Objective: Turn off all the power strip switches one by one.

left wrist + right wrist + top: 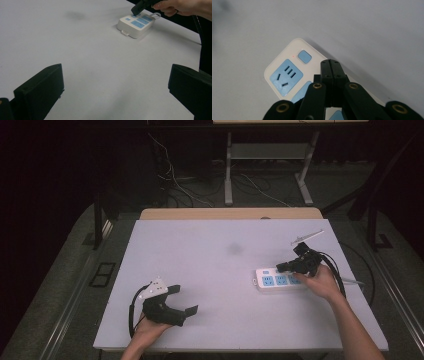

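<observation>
Hovering over the white power strip (280, 280), the right tongs (282, 267) are pressed together into a single blunt tip, with nothing between the jaws. That closed shape reads as a poking tool rather than a grasp: in the right gripper view the joined tips (330, 65) sit just beside the small blue switch (304, 56) at the strip's end, near a faint red indicator dot (293, 56), so the likely aim is to press that button. Whether the tip touches the strip's surface cannot be told.

The power strip lies flat on the right half of the table (210, 270), blue sockets facing up, close to the person's right hand (322, 282), which holds the gripper angled down and toward the left.

The left tongs (182, 300) rest low near the table's front left corner, jaws spread wide and empty, well apart from the strip; they look parked out of the way. From the left gripper view the strip (136, 23) shows far off across bare white table.

A thin pale tool (307, 237) lies behind the strip near the table's far right edge, apart from it. Nothing stands between the closed tip and the switch; cables trail on the floor beyond the table.
</observation>
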`<state>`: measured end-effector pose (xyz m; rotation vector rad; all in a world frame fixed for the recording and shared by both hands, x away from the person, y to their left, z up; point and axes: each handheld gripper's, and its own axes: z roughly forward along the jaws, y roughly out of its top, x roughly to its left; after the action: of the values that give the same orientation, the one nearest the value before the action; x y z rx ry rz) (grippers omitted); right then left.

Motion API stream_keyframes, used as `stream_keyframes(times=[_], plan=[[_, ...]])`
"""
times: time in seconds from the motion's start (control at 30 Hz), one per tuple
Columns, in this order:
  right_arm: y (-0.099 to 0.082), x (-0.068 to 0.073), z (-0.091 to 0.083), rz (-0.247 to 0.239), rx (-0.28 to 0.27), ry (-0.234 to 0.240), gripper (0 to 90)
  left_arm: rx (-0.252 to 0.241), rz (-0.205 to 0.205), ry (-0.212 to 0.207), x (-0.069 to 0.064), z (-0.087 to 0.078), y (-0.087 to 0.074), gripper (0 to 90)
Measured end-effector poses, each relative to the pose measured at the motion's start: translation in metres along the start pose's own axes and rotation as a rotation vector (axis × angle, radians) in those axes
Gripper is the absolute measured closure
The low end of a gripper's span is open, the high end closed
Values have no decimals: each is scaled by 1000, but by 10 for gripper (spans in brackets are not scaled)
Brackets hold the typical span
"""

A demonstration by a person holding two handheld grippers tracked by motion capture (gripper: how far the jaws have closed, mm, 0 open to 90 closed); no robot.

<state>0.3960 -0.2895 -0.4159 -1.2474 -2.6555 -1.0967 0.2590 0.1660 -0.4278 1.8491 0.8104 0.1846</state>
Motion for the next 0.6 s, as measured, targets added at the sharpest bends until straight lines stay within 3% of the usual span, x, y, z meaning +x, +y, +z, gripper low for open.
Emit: stream_keyframes(times=[0.07,0.2,0.6], plan=[[1,1,-1,-8,8,-15,900,0,0,-1,0,0,0,0],[2,3,-3,-11,-16,-1,900,0,-4,0,1,0,0,0],[17,15,-10,-52,-19,13,900,-1,-3,-1,1,0,0,0]])
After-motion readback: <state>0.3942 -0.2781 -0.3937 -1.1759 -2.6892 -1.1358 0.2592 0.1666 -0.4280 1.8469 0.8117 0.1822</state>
